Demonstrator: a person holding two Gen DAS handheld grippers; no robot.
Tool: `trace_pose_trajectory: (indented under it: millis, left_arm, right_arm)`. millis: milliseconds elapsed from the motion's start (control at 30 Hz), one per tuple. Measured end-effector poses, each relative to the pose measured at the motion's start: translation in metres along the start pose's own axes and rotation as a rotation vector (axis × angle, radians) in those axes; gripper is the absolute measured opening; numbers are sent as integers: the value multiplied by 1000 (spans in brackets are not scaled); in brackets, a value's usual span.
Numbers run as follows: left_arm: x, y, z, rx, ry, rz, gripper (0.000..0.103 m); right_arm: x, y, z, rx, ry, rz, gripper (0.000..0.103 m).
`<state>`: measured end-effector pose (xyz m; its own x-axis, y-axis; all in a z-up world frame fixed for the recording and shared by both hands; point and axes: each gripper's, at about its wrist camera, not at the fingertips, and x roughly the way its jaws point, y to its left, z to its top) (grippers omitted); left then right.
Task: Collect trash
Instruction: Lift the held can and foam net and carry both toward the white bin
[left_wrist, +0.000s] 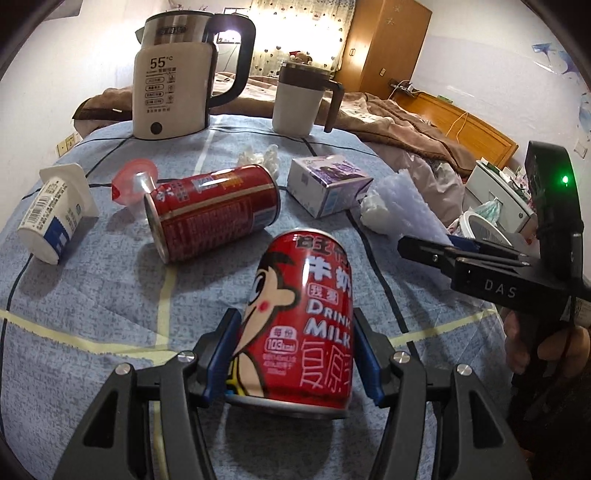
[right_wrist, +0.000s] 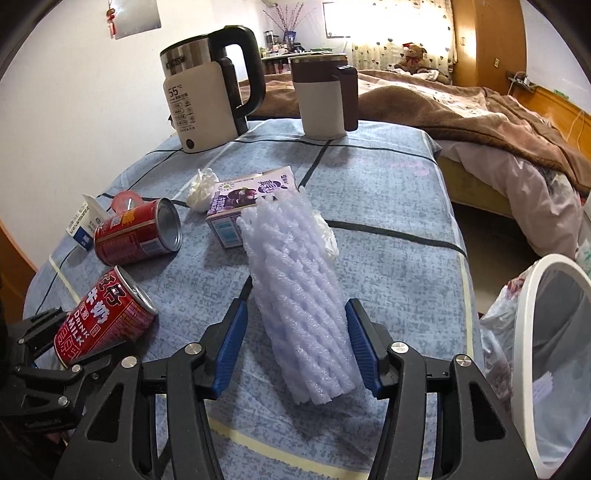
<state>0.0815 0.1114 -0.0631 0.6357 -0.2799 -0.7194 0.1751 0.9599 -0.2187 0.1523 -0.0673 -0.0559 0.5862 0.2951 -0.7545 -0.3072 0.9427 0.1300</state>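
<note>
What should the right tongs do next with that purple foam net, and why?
Probably close a little more and lift. The right tongs sit either side of the foam net, but a gap shows at the left pad, so it isn't gripped yet. The white-rimmed bin waits to the right, where the trash likely goes.

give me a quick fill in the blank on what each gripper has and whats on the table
1. The left gripper is closed on a red ____ can.
2. The right gripper has a roll of ____ foam netting between its fingers.
3. The second red can lies on its ____.
4. The kettle label reads ____ degrees.

Missing words: milk; purple; side; 55
</note>
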Motion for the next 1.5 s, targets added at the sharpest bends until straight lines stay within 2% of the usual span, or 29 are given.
trace_pose_trajectory:
  millis: [33, 100, 167, 433, 567, 767, 1133, 1500]
  left_arm:
    - [-1, 0, 0, 1, 0, 4, 61]
    - [-3, -1, 1, 2, -8, 6, 61]
    - [-3, -1, 2, -5, -10, -1, 61]
    - [-6, -3, 1, -6, -25, 15, 60]
    - [-10, -4, 1, -10, -38, 4, 56]
    - [-12, -7, 0, -16, -46, 9, 56]
    - [-18, -17, 2, 7, -66, -1, 56]
    - [-26, -55, 16, 70, -101, -10, 56]
  right_arm:
    - [0, 0, 0, 2, 0, 0, 46]
    - [-2, 0, -1, 3, -7, -5, 45]
    - [-3, -1, -1, 7, -11, -3, 39]
    - [-7, 1, -6, 5, -20, 8, 34]
    - [-10, 0, -9, 21, -29, 19, 32]
    - [-19, -7, -15, 77, -37, 68, 31]
    - [-43, -6, -26, 101, -74, 63, 31]
    - [-78, -20, -34, 132, -137, 36, 31]
